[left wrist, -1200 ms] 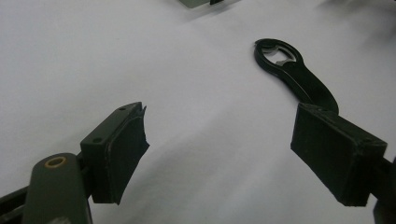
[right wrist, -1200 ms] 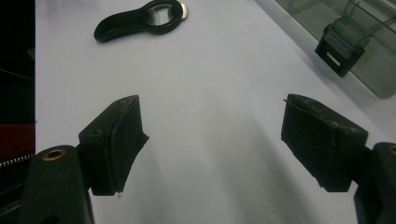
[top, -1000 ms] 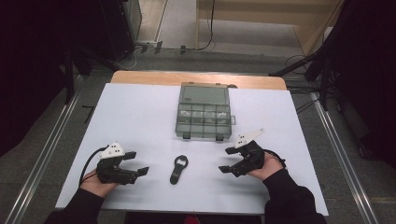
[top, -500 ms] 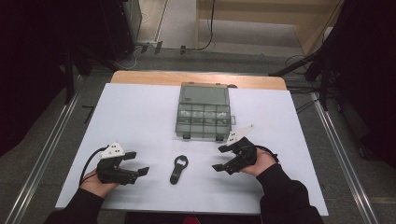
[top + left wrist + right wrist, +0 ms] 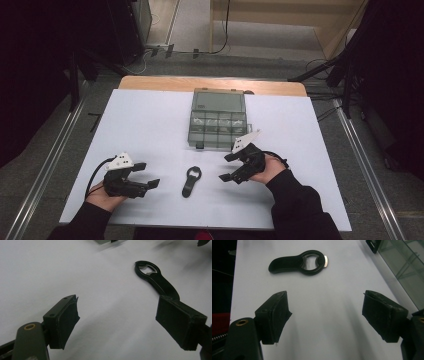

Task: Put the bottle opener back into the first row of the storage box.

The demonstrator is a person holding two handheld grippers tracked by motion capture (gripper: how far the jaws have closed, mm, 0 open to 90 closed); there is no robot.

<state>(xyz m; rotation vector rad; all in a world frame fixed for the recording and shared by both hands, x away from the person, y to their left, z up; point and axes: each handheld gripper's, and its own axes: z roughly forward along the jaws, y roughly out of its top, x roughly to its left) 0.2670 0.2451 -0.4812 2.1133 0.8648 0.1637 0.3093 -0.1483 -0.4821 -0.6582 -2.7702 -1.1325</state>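
Indoors, white table (image 5: 150, 125), black bottle opener (image 5: 190, 181), both hand-held grippers agape, room seemingly dim.

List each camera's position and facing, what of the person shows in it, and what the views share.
High view: above the person's side, looking forward and down on the white table; forearms, left tool and right tool show, with the compartment box.
Left gripper view: rides the left tool, looking along its open jaws over the table.
Right gripper view: rides the right tool, jaws open, facing across the table; the box edge shows.
Shared: all three show the black bottle opener.
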